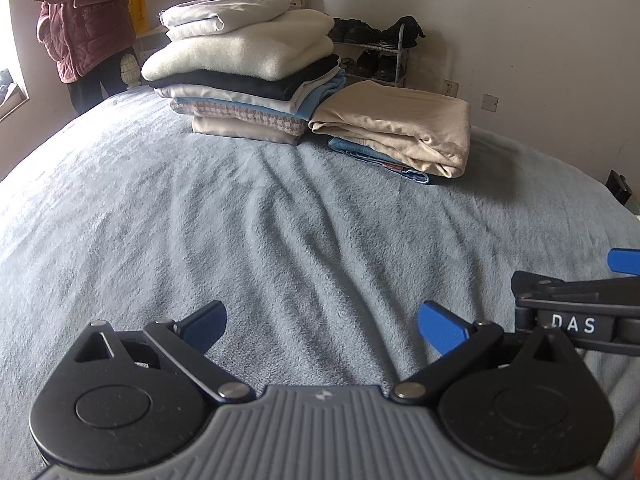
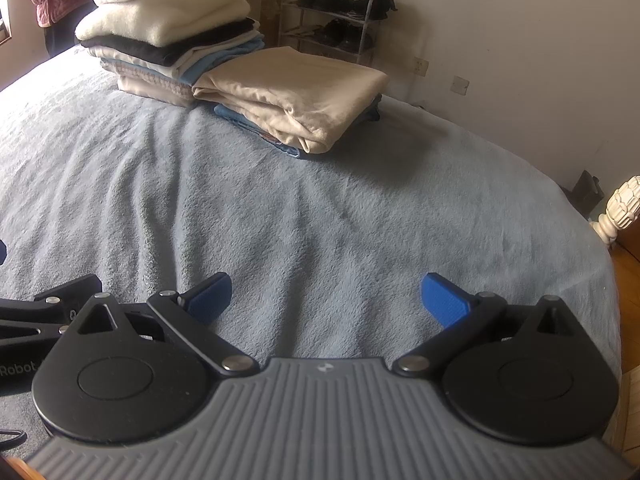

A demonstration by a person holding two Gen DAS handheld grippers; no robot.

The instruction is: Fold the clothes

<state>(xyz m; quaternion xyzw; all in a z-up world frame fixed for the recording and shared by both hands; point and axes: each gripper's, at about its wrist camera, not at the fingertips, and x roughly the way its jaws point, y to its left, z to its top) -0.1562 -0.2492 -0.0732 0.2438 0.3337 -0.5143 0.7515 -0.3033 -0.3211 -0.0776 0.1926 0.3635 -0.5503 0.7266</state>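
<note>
A tall stack of folded clothes (image 1: 244, 64) (image 2: 168, 28) in white, black, blue and beige sits at the far side of the bed. Beside it on the right lies a folded beige garment (image 1: 396, 128) (image 2: 296, 92) on top of folded blue jeans (image 1: 376, 160). My left gripper (image 1: 322, 326) hovers open over the bare blue-grey blanket (image 1: 280, 220), holding nothing. My right gripper (image 2: 326, 300) is open too and empty, close beside the left one. Its black linkage (image 1: 568, 300) shows at the right edge of the left wrist view.
A person in a pink quilted jacket (image 1: 86, 12) stands past the bed's far left corner. A shoe rack (image 1: 376, 56) (image 2: 332, 24) stands against the far wall. A carved white bedpost (image 2: 618, 208) marks the right corner, with wooden floor beyond it.
</note>
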